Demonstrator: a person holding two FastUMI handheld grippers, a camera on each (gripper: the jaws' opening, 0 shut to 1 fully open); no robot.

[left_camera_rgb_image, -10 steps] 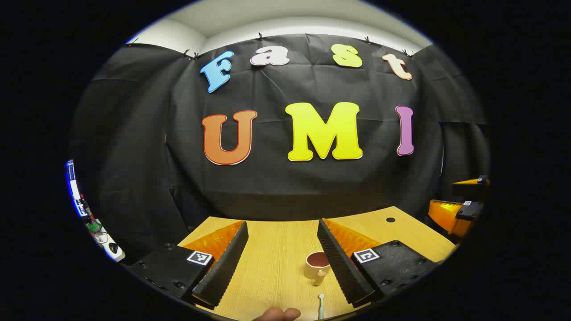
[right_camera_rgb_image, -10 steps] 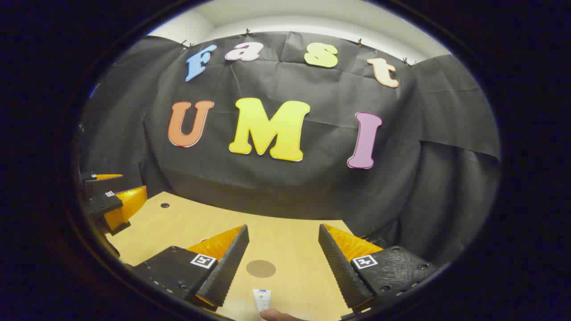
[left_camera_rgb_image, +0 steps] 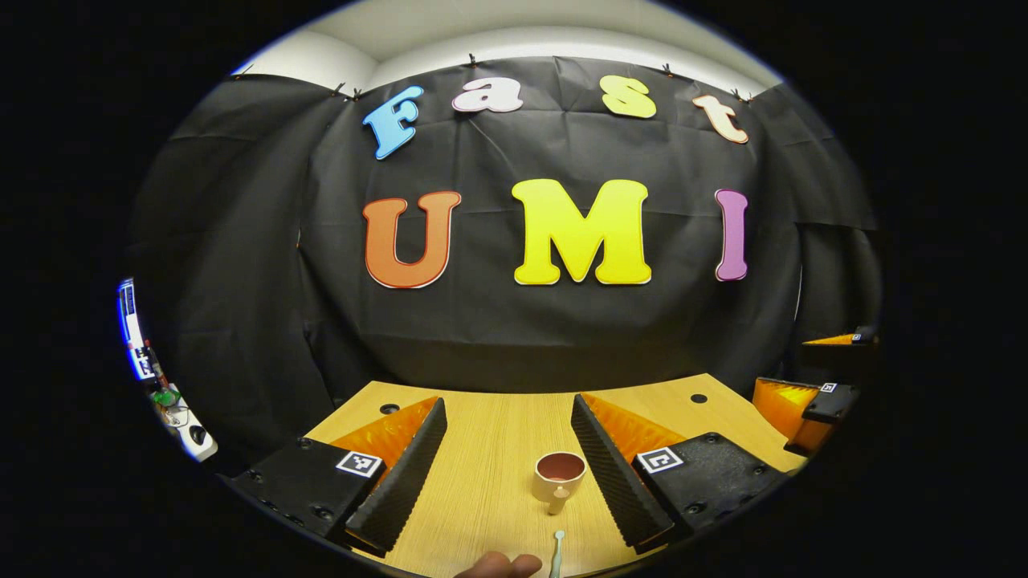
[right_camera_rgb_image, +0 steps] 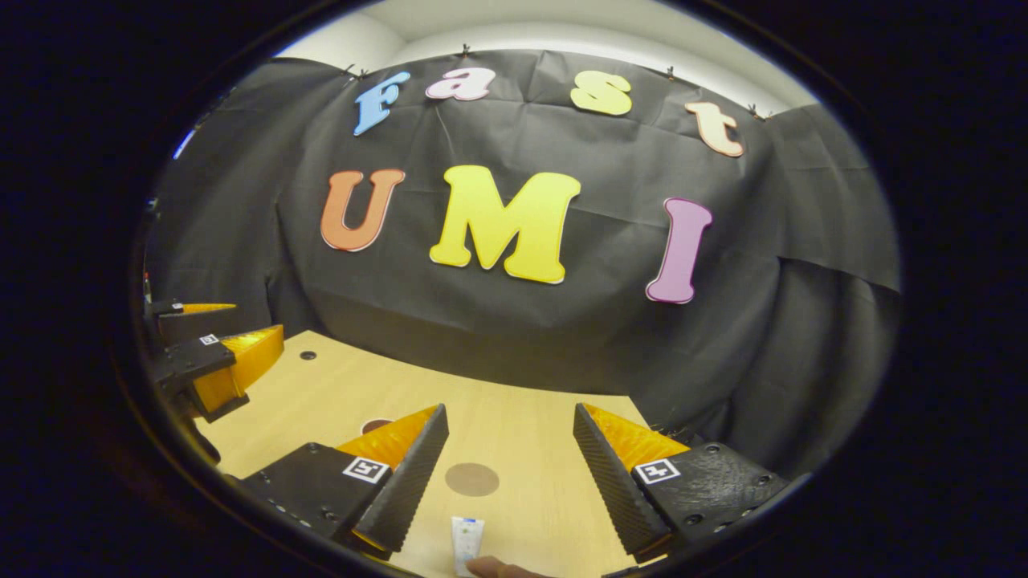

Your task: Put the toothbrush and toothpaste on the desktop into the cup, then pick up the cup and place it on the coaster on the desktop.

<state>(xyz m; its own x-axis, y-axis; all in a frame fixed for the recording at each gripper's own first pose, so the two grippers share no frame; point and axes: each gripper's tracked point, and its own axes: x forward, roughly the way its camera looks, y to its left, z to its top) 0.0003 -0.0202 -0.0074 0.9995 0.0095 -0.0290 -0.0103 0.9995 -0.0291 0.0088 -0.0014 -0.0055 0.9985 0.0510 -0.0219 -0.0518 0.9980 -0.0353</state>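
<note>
The toothbrush lies flat on the tabletop at the near edge of the left gripper view, its head toward the cup and its long axis running near to far, roughly in line with the gripper's own reach. It sits just nearer than the cup, apart from it, between and below the fingertips of the left gripper, a little right of centre. The cup stands upright with its mouth open and nothing in it, close beside the inner face of that gripper's right finger.

In the right gripper view the toothpaste lies near the bottom, also lengthwise near to far, with the round dark coaster just beyond it. Both fall in the gap of the right gripper.

Each gripper is released, jaws spread wide and grasping nothing, held above the tabletop. A fingertip of the holding hand shows at the lower edge of each view.

By my reading nothing is loaded yet. The left gripper is nearer the toothbrush and the right nearer the toothpaste; each would need to drop and pull back toward the near edge.
</note>
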